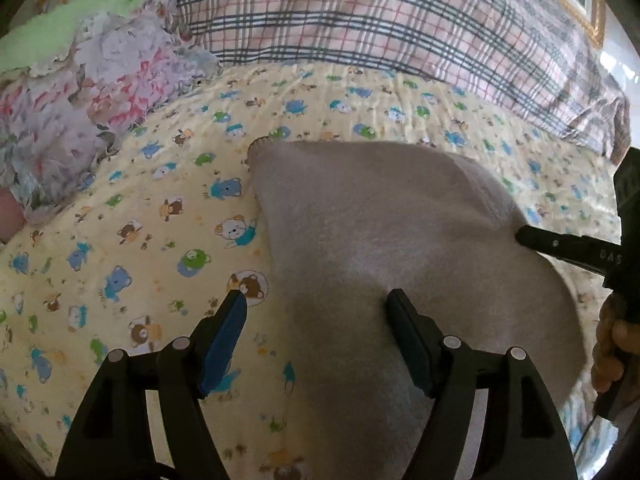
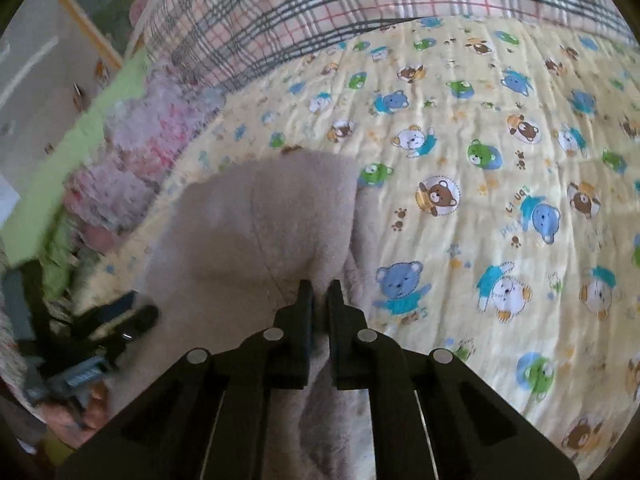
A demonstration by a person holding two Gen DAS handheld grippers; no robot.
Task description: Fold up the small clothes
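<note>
A bed sheet (image 1: 132,216), pale yellow with printed bears, covers the bed; a plaid blanket (image 1: 360,20) lies along its far side and a floral ruffled cloth (image 1: 92,92) at far left. A small beige fleece garment (image 1: 380,216) rests at the sheet's centre. The left tongs (image 1: 316,302) are released, jaws wide apart over the garment's left edge. The right tongs (image 2: 320,288) are clenched on a fold of the garment at its near right edge.

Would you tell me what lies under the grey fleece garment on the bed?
The grey fleece garment rests on the yellow bear-print sheet, which shows all around it. Anything directly beneath the fleece is covered and cannot be seen.
</note>
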